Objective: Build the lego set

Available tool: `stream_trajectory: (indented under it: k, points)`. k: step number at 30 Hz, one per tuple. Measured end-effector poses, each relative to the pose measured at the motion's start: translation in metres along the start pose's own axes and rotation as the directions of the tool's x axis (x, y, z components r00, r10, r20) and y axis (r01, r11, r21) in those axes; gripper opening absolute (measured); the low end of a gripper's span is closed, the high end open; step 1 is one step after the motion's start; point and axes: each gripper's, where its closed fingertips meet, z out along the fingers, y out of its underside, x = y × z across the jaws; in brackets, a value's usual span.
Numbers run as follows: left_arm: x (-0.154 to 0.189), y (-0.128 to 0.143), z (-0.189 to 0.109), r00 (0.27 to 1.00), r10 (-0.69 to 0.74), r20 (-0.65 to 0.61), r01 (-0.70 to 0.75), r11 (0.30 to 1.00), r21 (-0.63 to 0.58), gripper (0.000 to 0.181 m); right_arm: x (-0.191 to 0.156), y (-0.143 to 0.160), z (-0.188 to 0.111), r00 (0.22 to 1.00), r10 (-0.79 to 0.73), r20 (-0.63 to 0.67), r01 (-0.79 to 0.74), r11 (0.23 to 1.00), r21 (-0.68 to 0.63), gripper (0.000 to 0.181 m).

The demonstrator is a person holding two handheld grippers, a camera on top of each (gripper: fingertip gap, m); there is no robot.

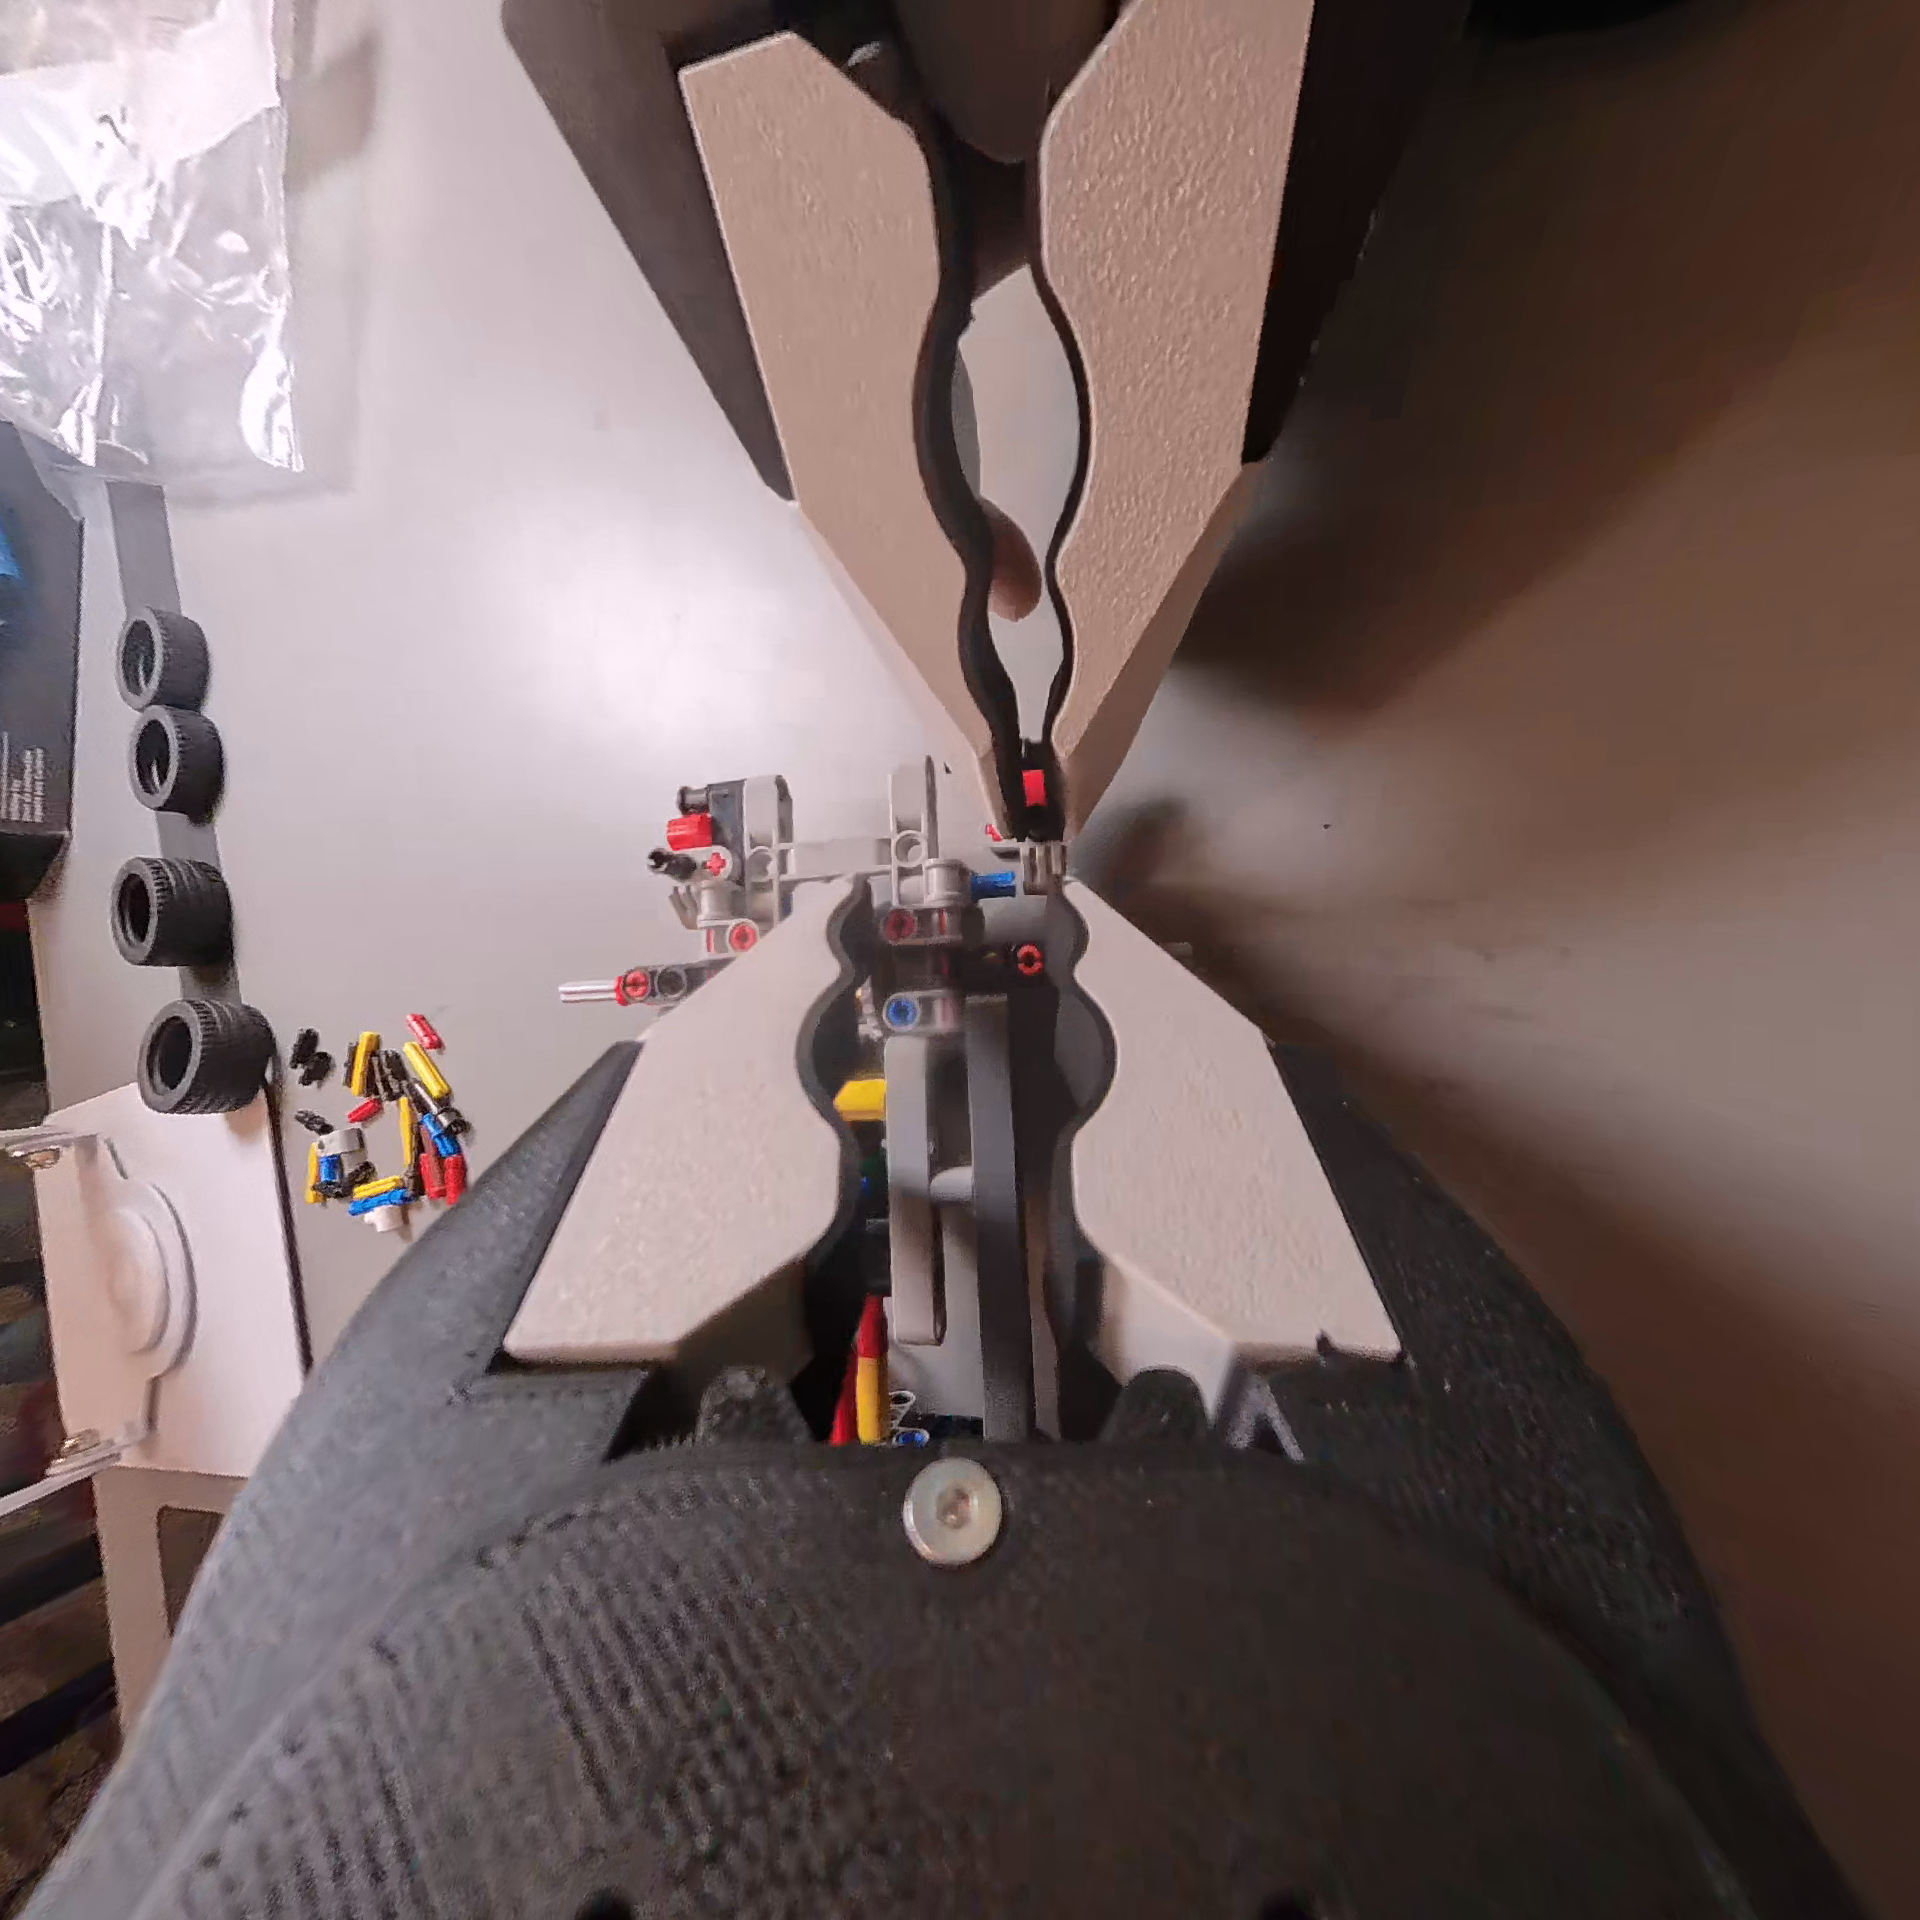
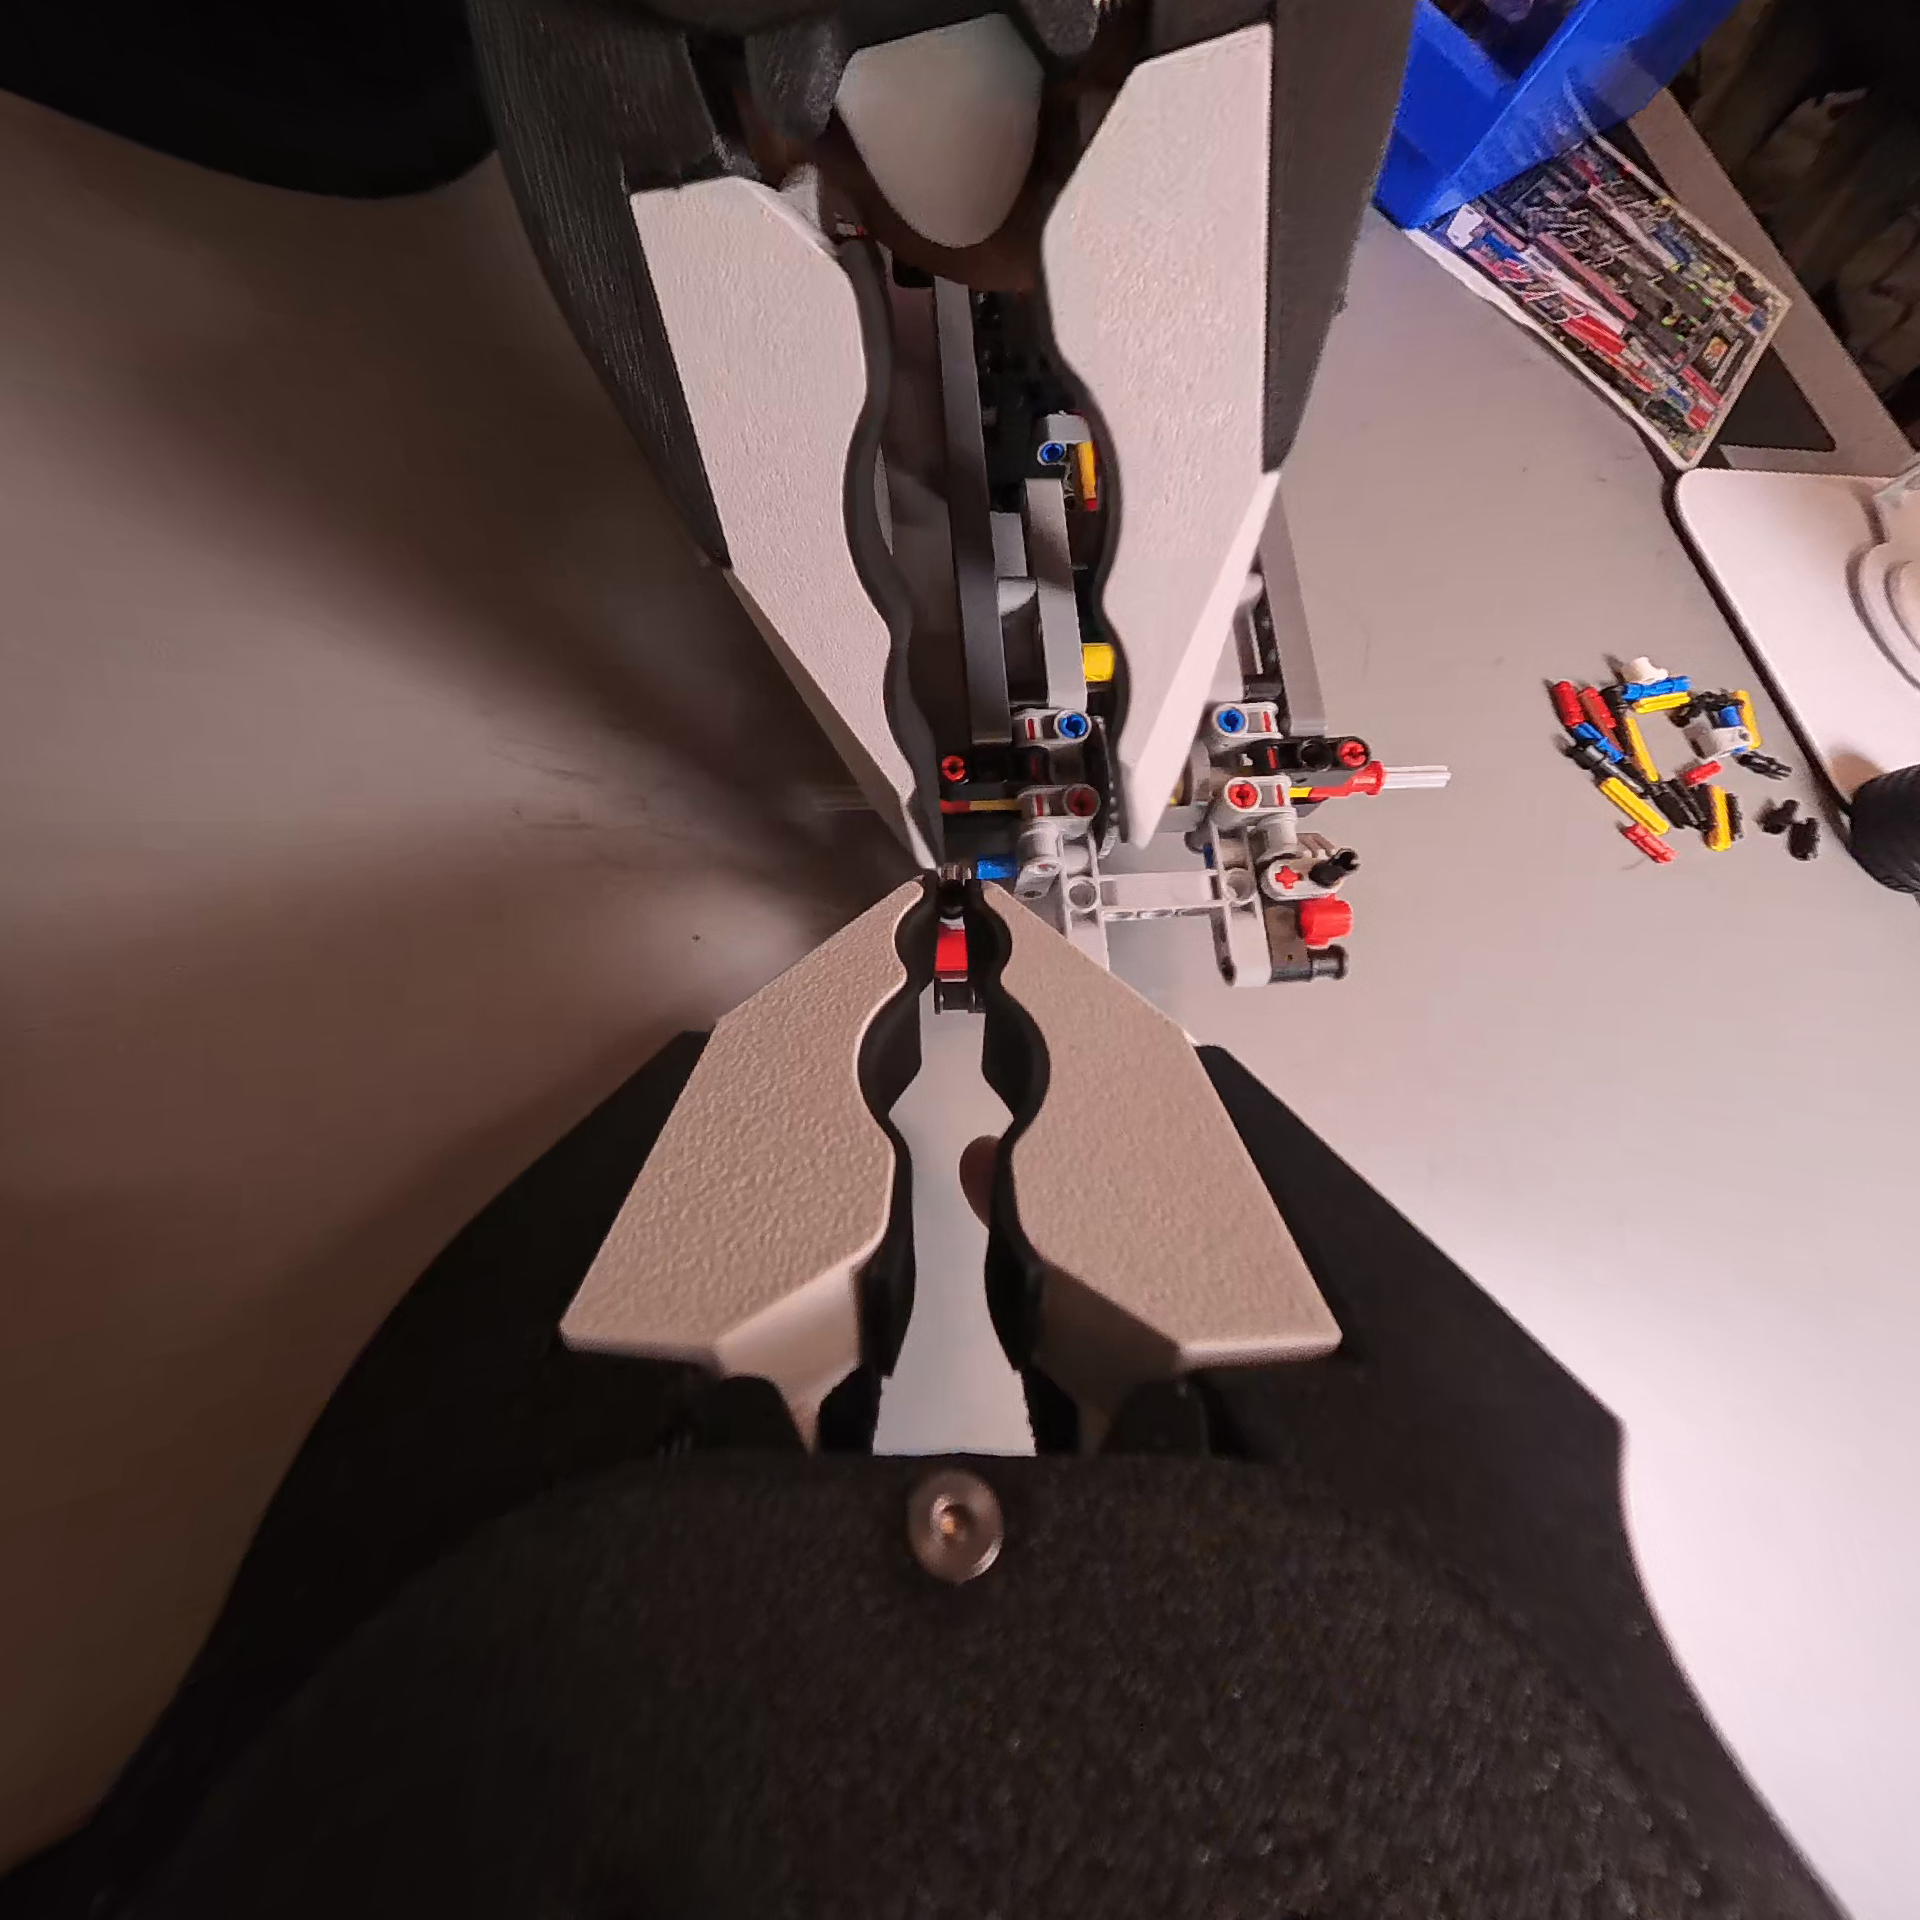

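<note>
My left gripper (image 1: 961, 904) is shut on a grey Lego assembly (image 1: 935, 1143) with red, blue and yellow pins, and its front frame (image 1: 769, 862) sticks out past the fingertips. The assembly also shows in the right wrist view (image 2: 1143, 894), held by the left gripper (image 2: 1029, 836). My right gripper (image 2: 951, 883) is shut on a small red and black piece (image 2: 948, 951). In the left wrist view this right gripper (image 1: 1031, 826) comes from above, with the piece (image 1: 1032, 784) meeting the assembly's near corner, at a small grey toothed part (image 1: 1044, 862).
A pile of loose red, blue, yellow and black pins (image 1: 384, 1122) (image 2: 1662, 769) lies on the white table (image 1: 468, 623). Several black tyres (image 1: 166, 894) lie in a row at the left beside a clear plastic bag (image 1: 135, 208). A blue bin (image 2: 1538, 94) and a printed sheet (image 2: 1610, 301) sit at the far right. Less than 4 cm separates the two grippers' tips.
</note>
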Motion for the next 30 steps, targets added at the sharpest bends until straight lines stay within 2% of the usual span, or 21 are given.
stream_trajectory:
  k: [5,9,12,15,17,22,27,30]
  points:
    - [0.0,0.001,-0.001,1.0,-0.019,-0.006,0.018,0.999,-0.039,0.03,0.003,-0.002,-0.002,1.0,0.015,0.003,-0.015,0.999,0.046,0.0]
    - [0.001,0.003,0.001,0.997,-0.07,-0.033,0.066,0.994,-0.09,0.049,0.008,-0.004,-0.003,1.0,0.013,-0.009,-0.012,0.997,0.07,0.001]
    - [-0.001,0.0,0.002,0.997,-0.075,-0.031,0.072,0.992,-0.102,0.05,0.009,-0.001,-0.002,1.0,0.008,-0.012,-0.008,0.998,0.064,0.001]
    - [-0.005,-0.004,0.002,0.99,-0.125,-0.063,0.118,0.987,-0.111,0.047,0.013,0.003,-0.002,1.0,0.019,-0.004,-0.018,0.998,0.063,0.0]
    - [-0.007,0.0,0.003,0.987,-0.14,-0.082,0.125,0.979,-0.16,0.047,0.017,0.002,-0.004,0.999,0.039,0.004,-0.039,0.996,0.08,0.0]
    - [-0.01,0.008,0.01,0.993,-0.098,-0.065,0.079,0.966,-0.248,0.038,0.021,0.003,-0.009,0.999,0.051,0.003,-0.051,0.994,0.092,0.001]
    - [-0.007,0.012,0.012,0.991,-0.114,-0.067,0.094,0.963,-0.254,0.02,0.02,0.002,-0.012,0.998,0.061,0.013,-0.062,0.992,0.112,0.001]
    - [0.001,0.014,0.005,0.989,-0.116,-0.088,0.094,0.97,-0.226,0.022,0.01,-0.004,-0.012,0.998,0.045,0.041,-0.05,0.991,0.124,0.001]
